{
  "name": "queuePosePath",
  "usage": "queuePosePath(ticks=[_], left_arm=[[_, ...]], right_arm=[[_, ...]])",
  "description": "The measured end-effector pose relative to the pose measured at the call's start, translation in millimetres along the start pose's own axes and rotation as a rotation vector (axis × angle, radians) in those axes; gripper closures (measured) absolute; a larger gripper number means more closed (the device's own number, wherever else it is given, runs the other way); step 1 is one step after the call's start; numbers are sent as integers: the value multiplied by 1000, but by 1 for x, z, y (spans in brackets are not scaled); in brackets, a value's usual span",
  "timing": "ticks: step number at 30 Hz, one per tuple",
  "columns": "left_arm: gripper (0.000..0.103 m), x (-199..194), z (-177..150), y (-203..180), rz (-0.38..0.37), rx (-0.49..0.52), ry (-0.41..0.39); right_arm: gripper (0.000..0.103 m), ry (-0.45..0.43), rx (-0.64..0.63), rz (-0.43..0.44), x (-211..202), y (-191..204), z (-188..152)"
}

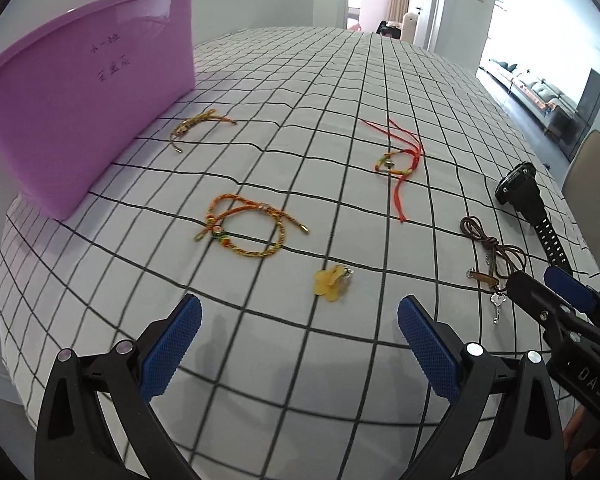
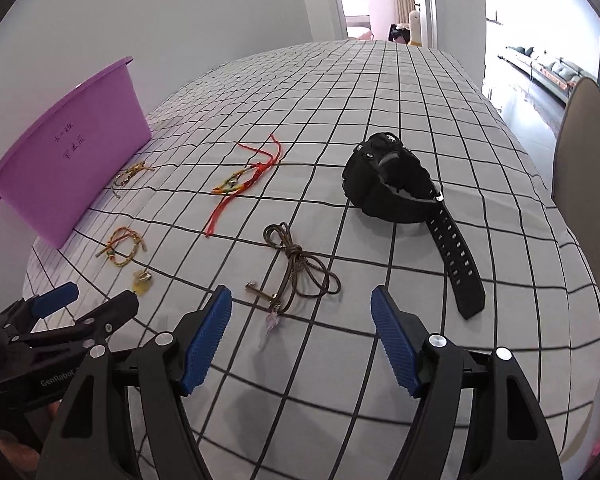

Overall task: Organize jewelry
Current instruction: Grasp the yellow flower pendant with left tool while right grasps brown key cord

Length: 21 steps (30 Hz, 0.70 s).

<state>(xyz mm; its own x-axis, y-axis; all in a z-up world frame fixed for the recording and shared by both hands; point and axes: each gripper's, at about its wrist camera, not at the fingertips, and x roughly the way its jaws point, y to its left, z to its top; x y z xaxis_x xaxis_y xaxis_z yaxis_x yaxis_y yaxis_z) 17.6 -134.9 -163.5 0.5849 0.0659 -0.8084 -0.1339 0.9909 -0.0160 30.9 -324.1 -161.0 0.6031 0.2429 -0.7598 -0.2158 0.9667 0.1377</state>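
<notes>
Landmark: purple tub (image 1: 88, 92), sitting at the left edge of a surface covered with a white cloth in a black grid (image 1: 300, 80). Handwriting is showing on the tub's near wall; not legible.

Jewelry is lying spread out on the cloth, none of it in the tub as far as the views show:
- small gold-green cord bracelet (image 1: 198, 126), just beside the tub's near wall.
- orange-and-gold braided bracelet (image 1: 246, 226), near the tub's front corner, a little out from it.
- yellow flower-shaped charm (image 1: 333, 283), further from the tub, past the braided bracelet.
- red string bracelet with multicoloured band (image 1: 398, 164), well apart from the tub, toward the middle of the cloth.
- brown cord necklace (image 2: 300, 268), knotted in loose loops, with a small bar clasp and a pale pendant at its near end; further from the tub than the red bracelet.
- black watch (image 2: 396, 188), farthest from the tub, its case resting on its side and its perforated strap trailing toward the camera.

Left hand-held gripper (image 1: 300, 324): jaws are standing wide apart, nothing between the blue pads (image 1: 172, 352), hanging above bare cloth with the yellow charm just ahead of it. Pointing down at a slant.

Right hand-held gripper (image 2: 302, 312): jaws are likewise standing wide apart and empty, hanging above the cloth with the near end of the brown necklace lying in line with the gap, not touching either pad.

The two grippers are sitting side by side, on the side of the cloth away from the tub's far end.
</notes>
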Motion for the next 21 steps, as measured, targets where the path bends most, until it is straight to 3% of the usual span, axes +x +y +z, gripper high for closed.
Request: queuePosePath(ticks=[12,21], left_arm=[[6,20,6,3,8,-63,4],[6,28,8,-3,45,-45,6]], right_arm=[[34,0,-10,-3,15,-2,3],[34,36,-45,-42,26,3,8]])
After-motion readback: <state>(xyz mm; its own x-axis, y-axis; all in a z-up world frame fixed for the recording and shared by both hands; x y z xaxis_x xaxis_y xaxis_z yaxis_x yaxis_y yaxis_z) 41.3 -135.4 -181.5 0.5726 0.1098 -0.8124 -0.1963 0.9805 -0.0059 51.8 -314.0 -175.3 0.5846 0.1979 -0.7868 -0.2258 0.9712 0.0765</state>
